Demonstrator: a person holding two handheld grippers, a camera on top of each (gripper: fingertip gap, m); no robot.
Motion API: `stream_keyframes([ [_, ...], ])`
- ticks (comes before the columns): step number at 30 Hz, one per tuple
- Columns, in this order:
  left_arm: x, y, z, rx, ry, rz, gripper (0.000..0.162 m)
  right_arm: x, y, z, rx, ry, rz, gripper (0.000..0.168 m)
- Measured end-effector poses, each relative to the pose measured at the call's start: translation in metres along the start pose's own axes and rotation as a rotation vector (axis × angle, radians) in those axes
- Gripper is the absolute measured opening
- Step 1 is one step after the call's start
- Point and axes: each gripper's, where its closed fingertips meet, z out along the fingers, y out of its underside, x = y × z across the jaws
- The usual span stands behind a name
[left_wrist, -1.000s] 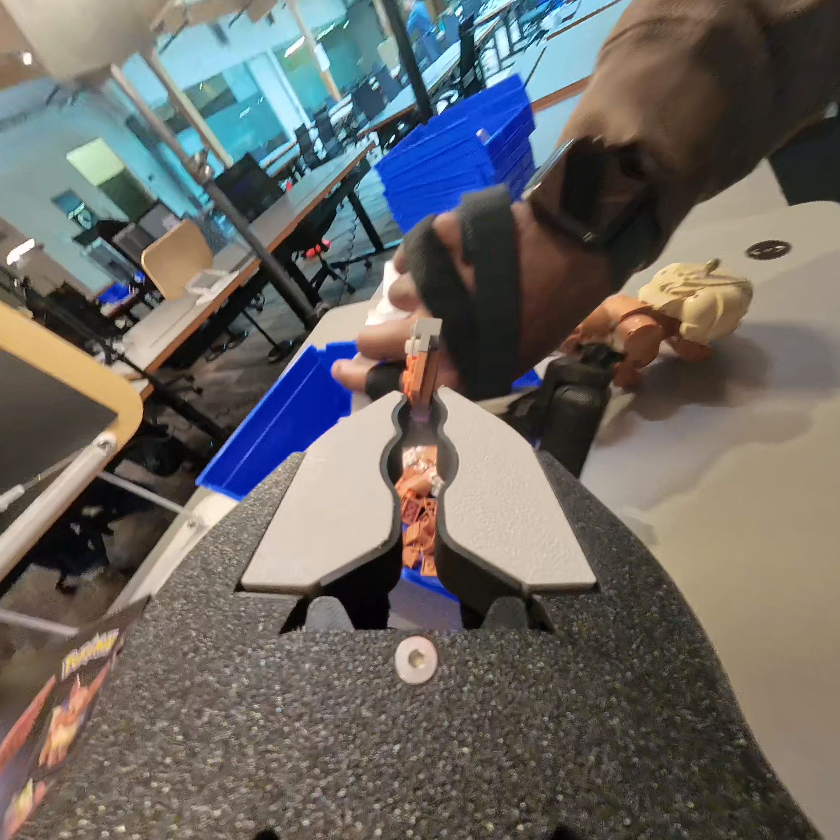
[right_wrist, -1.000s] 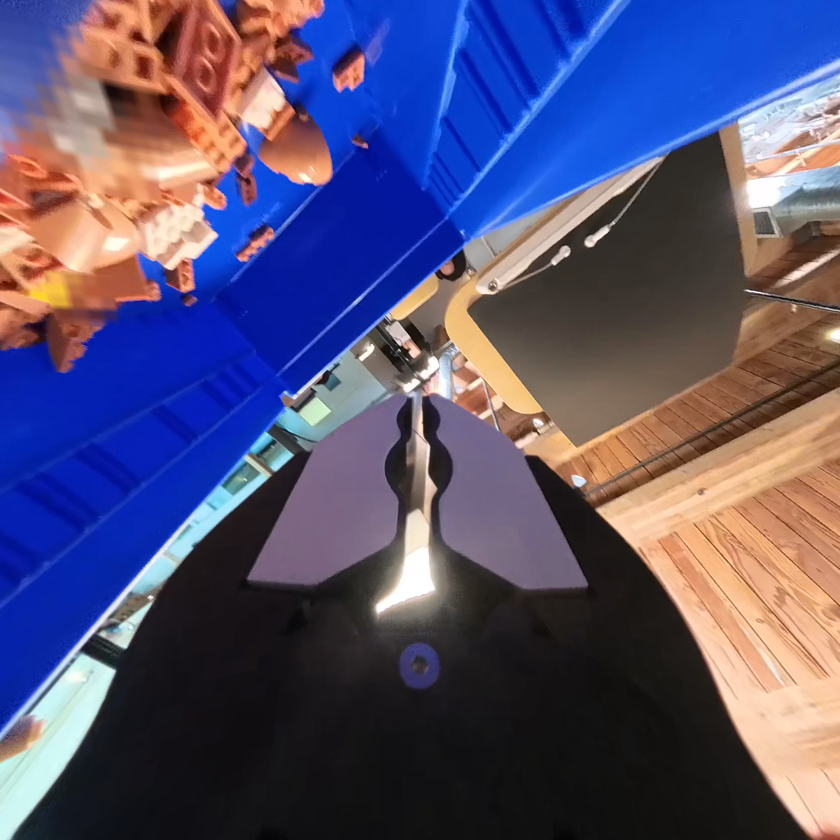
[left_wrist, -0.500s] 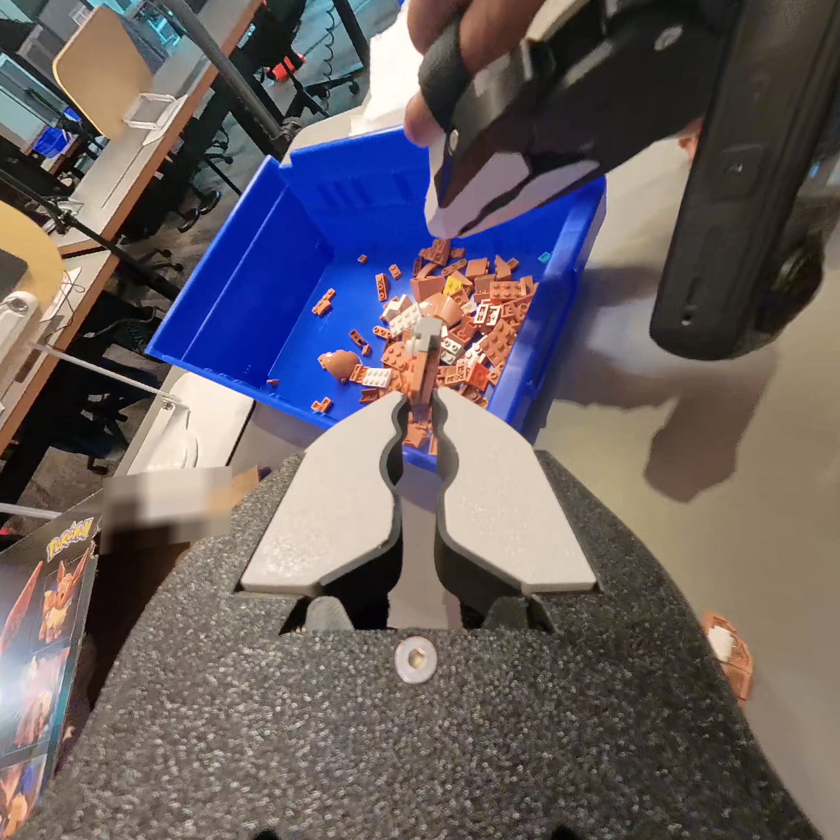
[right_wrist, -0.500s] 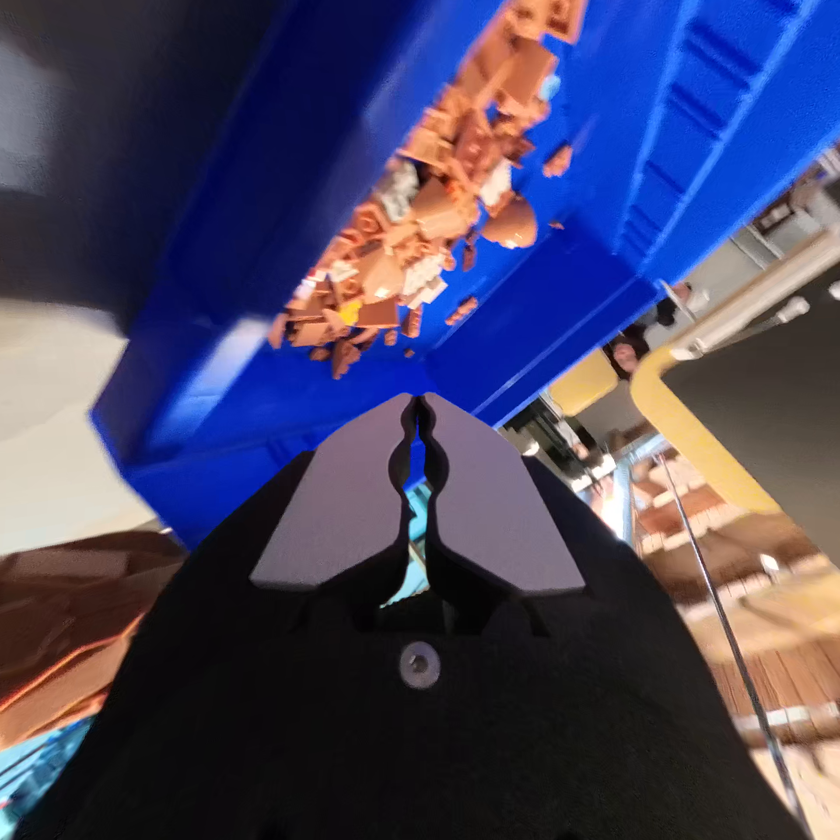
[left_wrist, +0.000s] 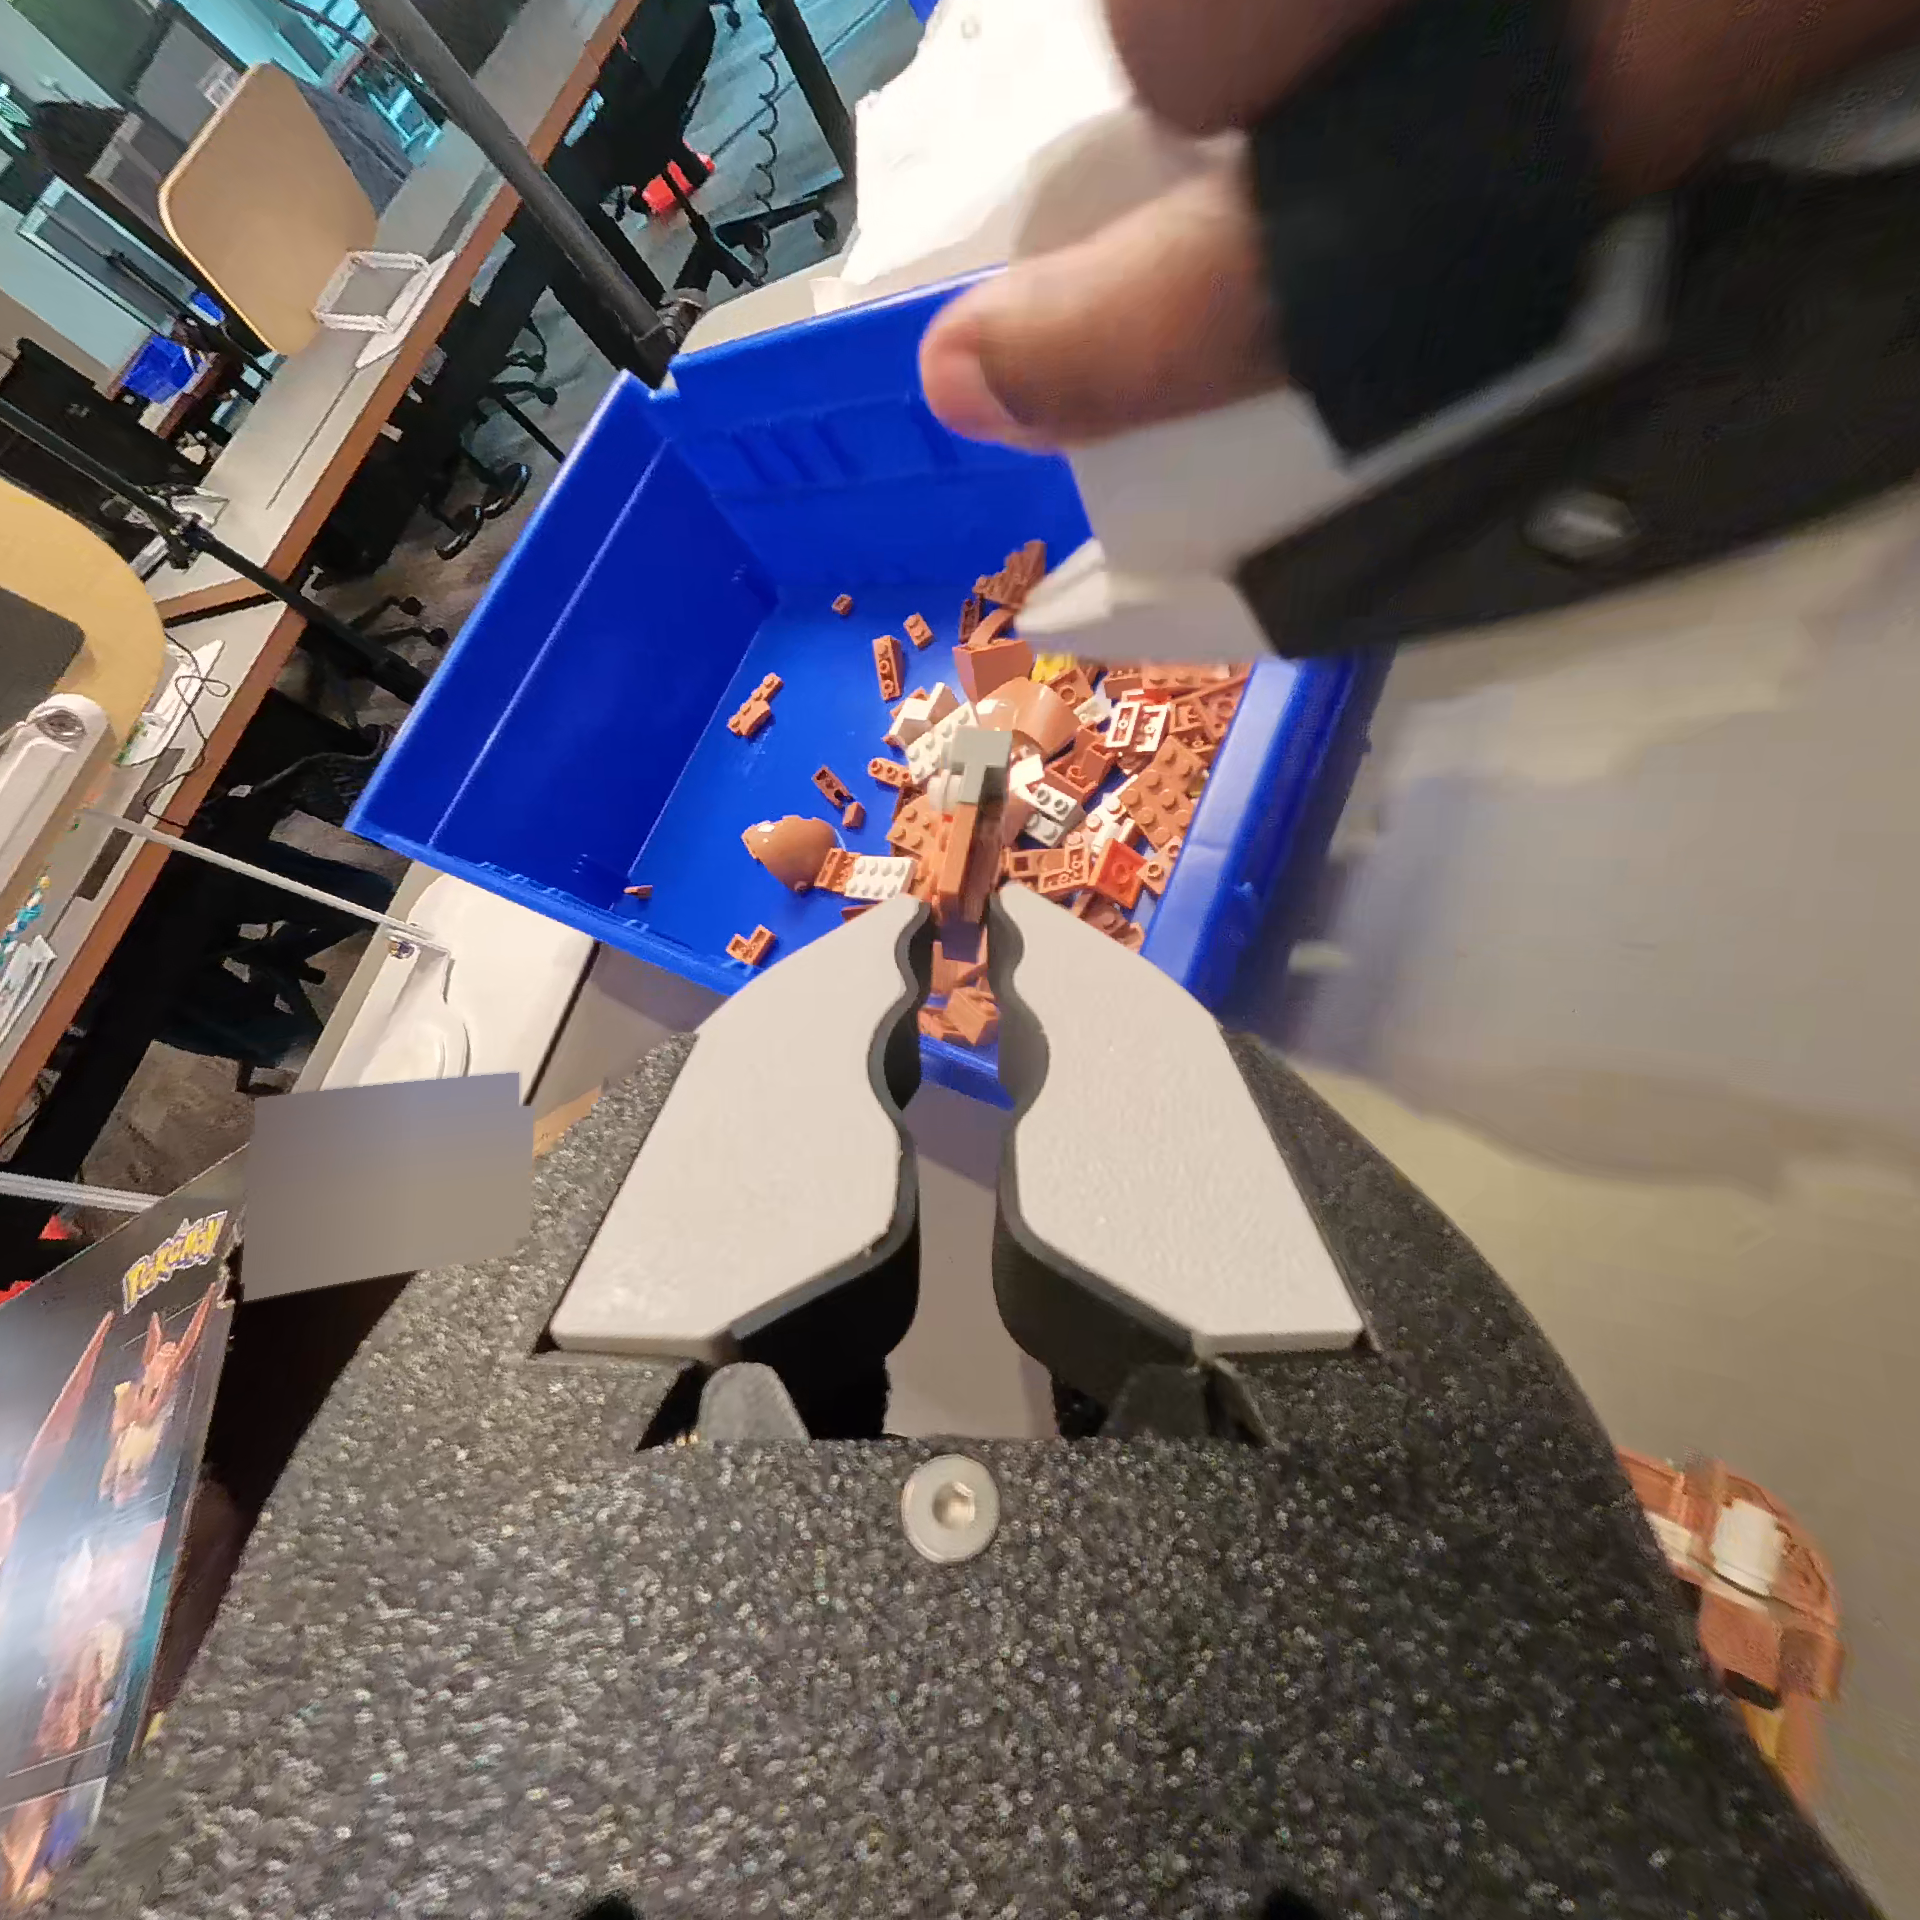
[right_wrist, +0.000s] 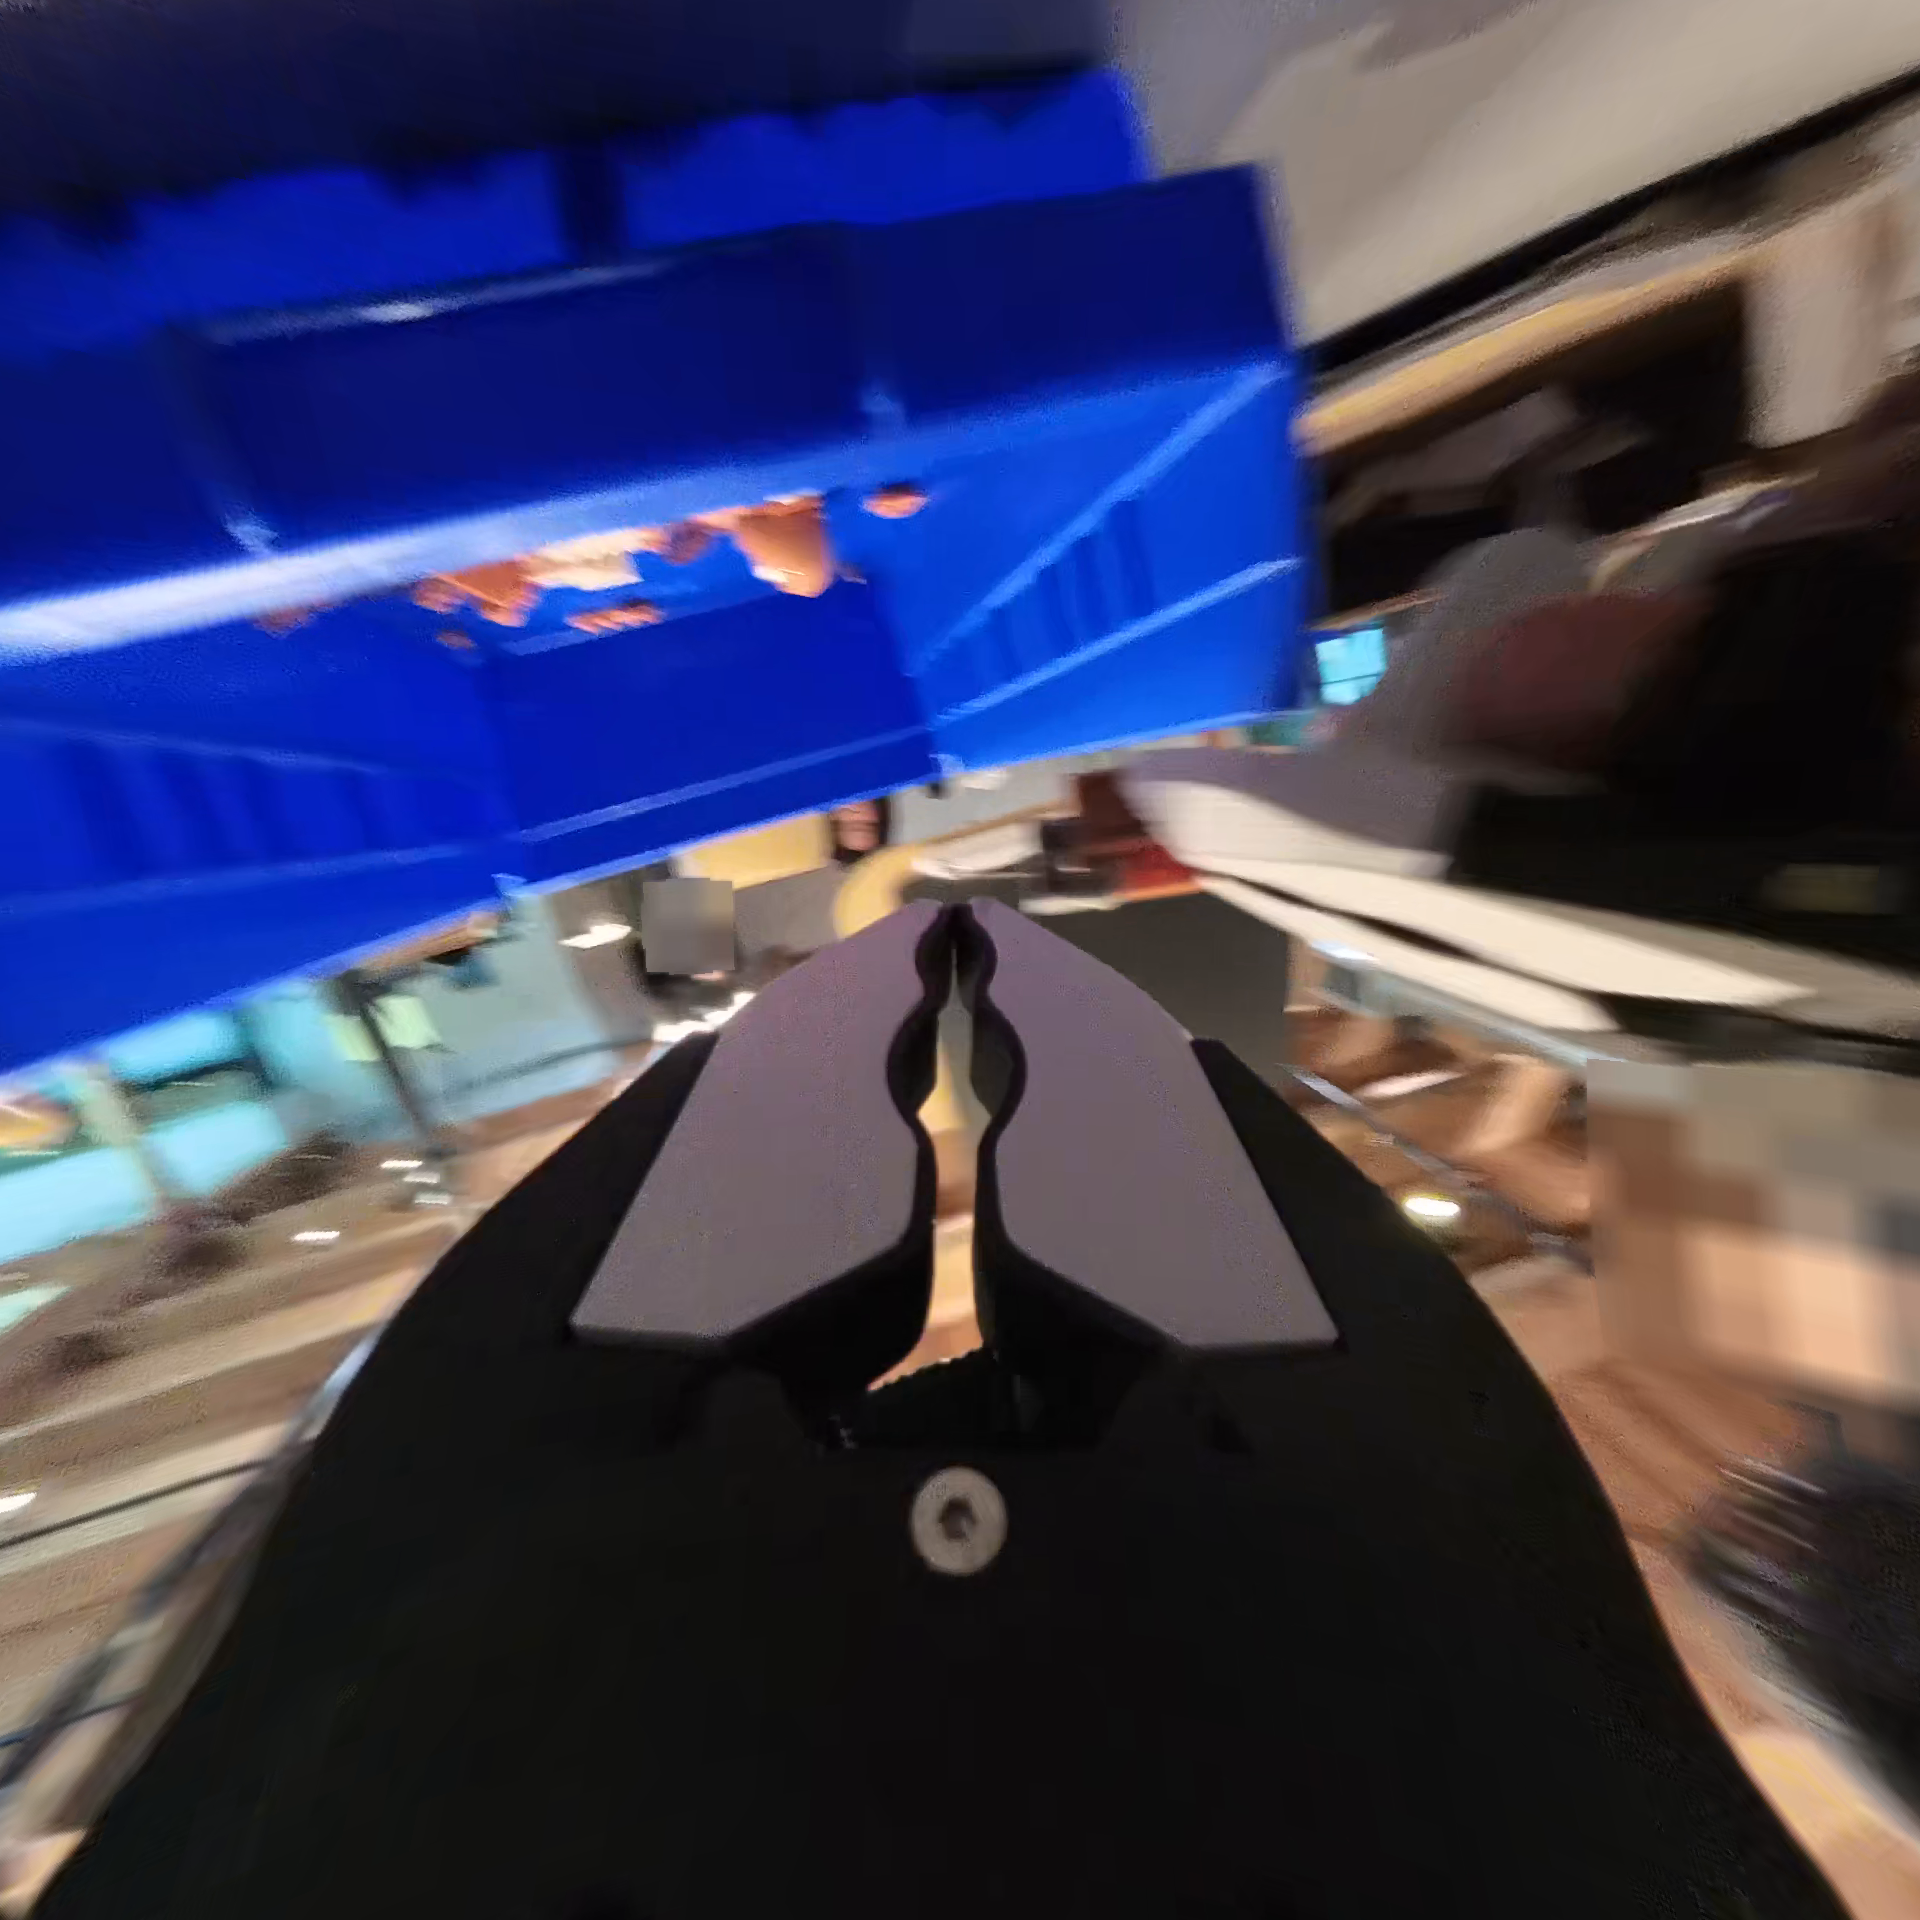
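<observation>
- Left gripper (left_wrist: 956, 914): pointed forward and down over the near rim of the blue bin (left_wrist: 582, 665), which serves as the landmark. The jaws are closed to a narrow gap on a slim brown brick assembly (left_wrist: 971, 831) topped with a grey piece; the assembly projects from the tips above the bin's contents.
- Right gripper (left_wrist: 1049, 613): held by a gloved hand (left_wrist: 1195, 281) above the bin's far right corner, tips angled down toward the bin. In the right wrist view the right gripper (right_wrist: 954, 920) has its tips nearly touching and nothing between them; the bin appears inverted and motion-blurred there.
- Blue bin: rests on the grey desk (left_wrist: 1610, 1039) at the desk's left edge. Loose brown, white and grey bricks (left_wrist: 1091, 790) lie piled toward the bin's right side.
- Left of the bin, below desk level: a printed box (left_wrist: 94, 1507) with cartoon artwork.
- Right of the bin, nearer the camera: a small brown brick build (left_wrist: 1735, 1579), blurred.
- Beyond the bin: office desks (left_wrist: 312, 416) and chairs.
</observation>
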Motion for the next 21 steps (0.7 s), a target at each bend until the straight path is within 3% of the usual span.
stream_keyframes([
  [4, -0.003, -0.006, -0.002, 0.050, -0.001, -0.007, 0.009, 0.077, -0.012, -0.048, 0.052, 0.249, -0.088, 0.000],
  [8, -0.003, -0.008, -0.001, 0.070, 0.005, -0.005, 0.009, 0.112, -0.005, -0.066, 0.032, 0.349, -0.061, 0.000],
  [21, -0.006, -0.010, -0.002, 0.096, 0.020, -0.036, 0.009, 0.082, -0.002, -0.050, 0.005, 0.258, -0.007, 0.000],
])
